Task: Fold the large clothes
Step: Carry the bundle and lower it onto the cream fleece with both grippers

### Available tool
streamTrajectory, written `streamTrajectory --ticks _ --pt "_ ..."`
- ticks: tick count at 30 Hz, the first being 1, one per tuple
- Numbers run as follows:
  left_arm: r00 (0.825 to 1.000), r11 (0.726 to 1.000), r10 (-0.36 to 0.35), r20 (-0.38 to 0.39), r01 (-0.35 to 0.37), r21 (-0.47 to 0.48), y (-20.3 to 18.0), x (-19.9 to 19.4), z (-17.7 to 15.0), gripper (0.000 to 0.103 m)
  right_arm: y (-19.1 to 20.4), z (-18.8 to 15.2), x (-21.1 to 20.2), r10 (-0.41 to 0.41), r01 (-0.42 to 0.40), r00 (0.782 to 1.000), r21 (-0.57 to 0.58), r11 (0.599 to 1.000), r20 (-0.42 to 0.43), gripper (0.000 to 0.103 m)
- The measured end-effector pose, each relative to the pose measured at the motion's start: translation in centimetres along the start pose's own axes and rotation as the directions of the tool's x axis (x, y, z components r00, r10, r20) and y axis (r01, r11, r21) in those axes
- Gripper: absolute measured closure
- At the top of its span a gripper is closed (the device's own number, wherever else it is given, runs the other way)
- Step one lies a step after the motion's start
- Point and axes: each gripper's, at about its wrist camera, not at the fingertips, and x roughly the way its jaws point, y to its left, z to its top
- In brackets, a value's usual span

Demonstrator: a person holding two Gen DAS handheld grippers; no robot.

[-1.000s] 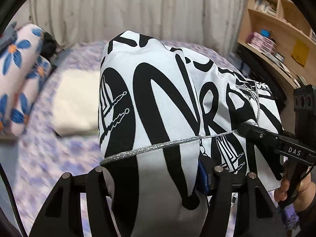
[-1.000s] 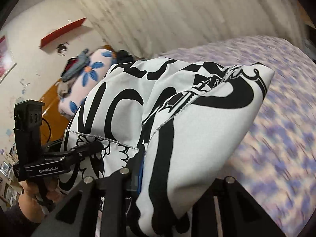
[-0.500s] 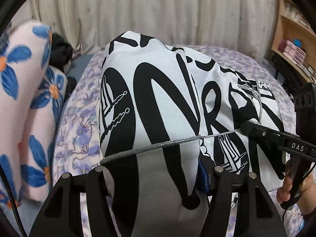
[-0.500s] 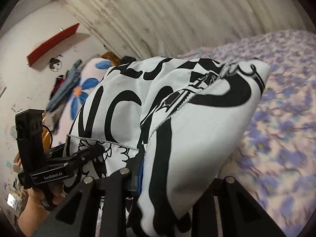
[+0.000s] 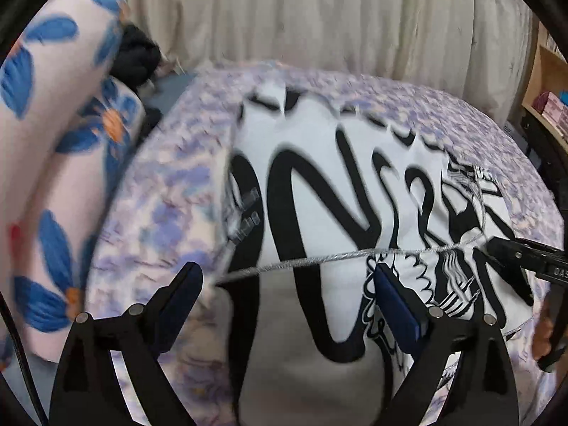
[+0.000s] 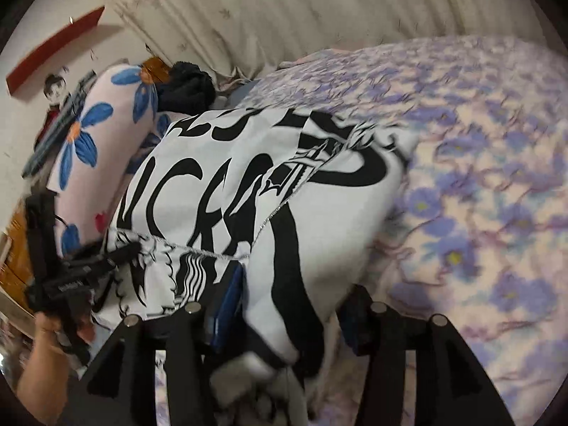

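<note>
The left gripper [image 5: 287, 285] stands wide, its jaws having just been opening; the white garment with black lettering [image 5: 319, 213] lies between and ahead of them, but the pads no longer press on it. The right gripper [image 6: 294, 305] has likewise just been opening, and its jaws stand apart with a fold of the same garment [image 6: 248, 184] draped between them, loose rather than pinched. From the left wrist view the right gripper's fingers [image 5: 514, 252] reach in at the garment's right edge, where a thin silver trim line [image 5: 319, 261] runs across the cloth. The garment lies folded on a bedspread with a purple flower print [image 6: 479, 177]. To its left sits a pink pillow with blue flowers [image 5: 53, 142], and a pale pleated curtain [image 5: 319, 17] hangs behind the bed
</note>
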Motion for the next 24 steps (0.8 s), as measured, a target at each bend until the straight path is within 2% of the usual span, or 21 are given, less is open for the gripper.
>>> streamTrajectory --ticks 3,5,6,7,10,12,14,17,24 --pt "0.994 0.998 0.056 0.093 -0.056 -0.01 0.1 -3.0 0.5 0.009 0.6 -0.2 -2.3 -0.03 0.032 0.998 -0.025 0.999 0.058 0.053" --pt "0.988 0.997 0.07 0.136 -0.068 -0.023 -0.2 -5.0 0.6 0.013 1.5 -0.3 -4.2 -0.061 0.07 0.987 -0.052 0.996 0.15 0.053" --pt "0.987 0.997 0.08 0.14 -0.079 -0.017 -0.5 -5.5 0.5 0.028 2.0 -0.3 -4.8 -0.075 0.087 0.981 -0.061 0.994 0.179 0.053" --pt "0.987 0.996 0.089 0.132 -0.089 -0.007 -0.7 -5.5 0.6 0.047 2.5 -0.3 -5.1 -0.068 0.084 0.978 -0.074 0.994 0.198 0.053" --pt "0.985 0.985 0.166 0.042 -0.168 0.039 -2.0 -4.3 0.3 0.077 4.3 -0.4 -4.8 -0.043 0.068 0.982 -0.133 0.989 0.184 0.053" --pt "0.978 0.976 0.208 0.002 -0.207 0.063 -2.6 -3.2 -0.4 0.083 5.3 -0.9 -3.7 -0.078 0.103 0.985 -0.169 0.98 0.152 0.055" --pt "0.971 0.971 0.236 -0.031 -0.235 0.053 -2.4 -1.9 -1.2 0.084 5.5 -1.5 -2.0 -0.132 0.147 0.987 -0.191 0.97 0.092 0.061" --pt "0.953 0.955 0.294 -0.066 -0.29 0.063 -2.2 -0.5 -2.3 0.084 4.7 -2.6 0.4 -0.252 0.253 0.967 -0.211 0.944 0.032 0.076" --pt "0.933 0.935 0.352 -0.078 -0.347 0.07 -2.9 0.4 -2.8 0.084 3.1 -2.7 0.2 -0.262 0.258 0.965 -0.166 0.952 -0.001 0.078"
